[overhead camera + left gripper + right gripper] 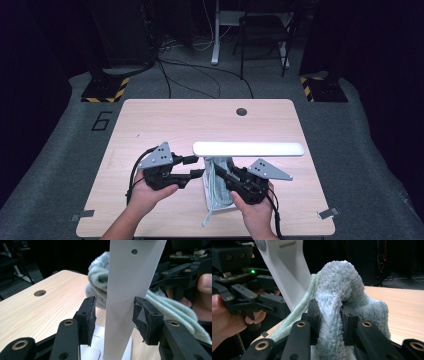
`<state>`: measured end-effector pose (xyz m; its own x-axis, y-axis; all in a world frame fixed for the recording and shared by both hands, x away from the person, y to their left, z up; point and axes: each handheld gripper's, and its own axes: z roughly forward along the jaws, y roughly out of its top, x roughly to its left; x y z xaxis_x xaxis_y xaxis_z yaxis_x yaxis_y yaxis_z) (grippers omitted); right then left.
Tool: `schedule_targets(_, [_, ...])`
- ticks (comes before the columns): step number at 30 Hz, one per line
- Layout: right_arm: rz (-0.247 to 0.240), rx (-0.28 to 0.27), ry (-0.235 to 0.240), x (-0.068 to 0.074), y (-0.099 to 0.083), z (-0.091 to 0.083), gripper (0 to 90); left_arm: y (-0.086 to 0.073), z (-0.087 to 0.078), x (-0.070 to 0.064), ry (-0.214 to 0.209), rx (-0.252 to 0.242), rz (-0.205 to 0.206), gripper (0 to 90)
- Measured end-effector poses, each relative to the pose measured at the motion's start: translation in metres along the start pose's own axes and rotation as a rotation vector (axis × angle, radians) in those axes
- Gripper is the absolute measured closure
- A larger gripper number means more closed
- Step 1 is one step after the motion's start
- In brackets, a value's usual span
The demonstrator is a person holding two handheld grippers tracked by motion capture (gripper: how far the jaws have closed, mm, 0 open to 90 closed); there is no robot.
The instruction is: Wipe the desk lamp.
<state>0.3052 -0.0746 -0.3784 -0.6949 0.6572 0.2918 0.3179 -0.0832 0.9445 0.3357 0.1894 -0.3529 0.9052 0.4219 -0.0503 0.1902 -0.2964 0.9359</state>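
The lamp (248,148) stood on the surface (150,120), its bright head bar running crosswise, level above both claws, its white post upright. The left claw (115,315) came in low and level, jaws spread either side of that post, released, with a gap showing at each pad. The right claw (329,315), angled in from the other side, was clenched on the fluffy pale-green cloth (342,290), which draped beside the post just ahead.

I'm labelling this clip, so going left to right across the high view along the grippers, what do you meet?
Left gripper → pale green cloth at the white lamp's post → right gripper body.
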Motion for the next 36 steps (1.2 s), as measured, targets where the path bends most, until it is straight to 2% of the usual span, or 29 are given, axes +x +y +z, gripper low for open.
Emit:
schedule_targets(9, [-0.012, -0.044, -0.003, 0.006, 0.012, -0.003, 72.9, 0.001, 0.001, 0.0, 0.002, -0.001, 0.014, 52.6])
schedule_targets(12, [-0.064, -0.054, -0.033, 0.01, 0.01, -0.003, 72.9, 0.001, 0.0, 0.0, 0.001, 0.004, 0.018, 52.7])
schedule_targets(14, [-0.077, -0.052, -0.038, 0.009, 0.005, -0.002, 73.0, 0.001, 0.0, -0.001, 0.004, 0.004, 0.011, 52.7])
schedule_targets(23, [-0.014, 0.07, -0.062, -0.007, -0.036, 0.003, 73.3, 0.001, 0.001, -0.001, 0.006, 0.001, 0.017, 52.7])
schedule_targets(26, [-0.006, 0.088, -0.065, -0.01, -0.044, 0.004, 73.3, 0.001, 0.001, -0.001, 0.004, 0.002, 0.02, 52.7])
schedule_targets(29, [-0.005, 0.096, -0.067, -0.009, -0.041, 0.003, 73.4, 0.001, 0.002, -0.001, -0.001, 0.001, 0.014, 52.7])
schedule_targets(31, [-0.002, 0.066, -0.06, -0.007, -0.034, 0.002, 73.4, 0.001, 0.002, -0.001, 0.0, 0.001, 0.014, 52.7])
schedule_targets(36, [-0.031, 0.009, -0.037, 0.0, -0.013, -0.001, 73.4, 0.001, 0.001, -0.001, 0.008, 0.001, 0.017, 52.6])
